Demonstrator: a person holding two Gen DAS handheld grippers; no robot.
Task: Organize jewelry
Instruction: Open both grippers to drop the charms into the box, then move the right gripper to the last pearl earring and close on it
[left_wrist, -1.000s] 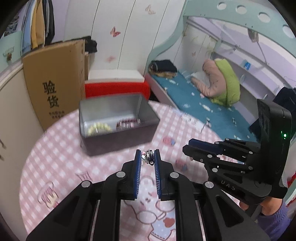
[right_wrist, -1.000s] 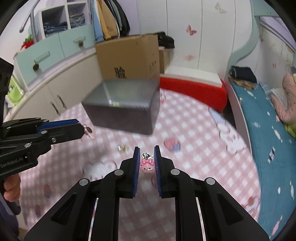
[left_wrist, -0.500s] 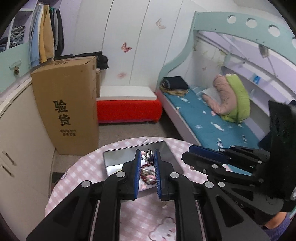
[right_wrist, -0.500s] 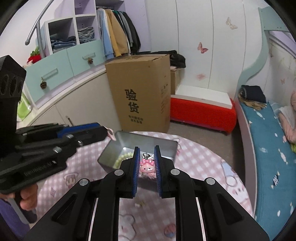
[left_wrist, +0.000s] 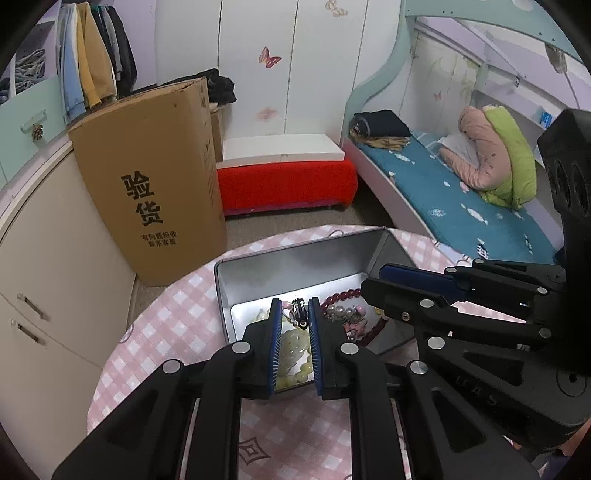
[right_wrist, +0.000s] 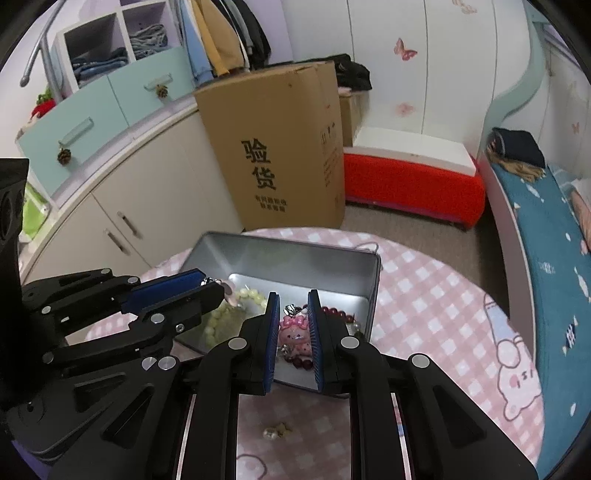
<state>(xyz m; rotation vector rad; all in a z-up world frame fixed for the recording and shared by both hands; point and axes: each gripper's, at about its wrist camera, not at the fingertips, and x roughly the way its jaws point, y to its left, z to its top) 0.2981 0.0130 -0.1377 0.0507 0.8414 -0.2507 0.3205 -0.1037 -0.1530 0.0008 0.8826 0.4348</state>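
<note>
Both grippers hang over the open metal box (right_wrist: 332, 254), side by side. Left gripper (left_wrist: 292, 309) pinches a small silver clip (left_wrist: 298, 312); right gripper (right_wrist: 292, 306) pinches a pink charm (right_wrist: 293, 334) (beads below).

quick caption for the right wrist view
Right gripper holds a pink charm above the open tin of bracelets.

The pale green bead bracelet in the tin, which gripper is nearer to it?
Left. The left gripper hangs right over the green bracelet; the right gripper is above the red beads beside it.
</note>
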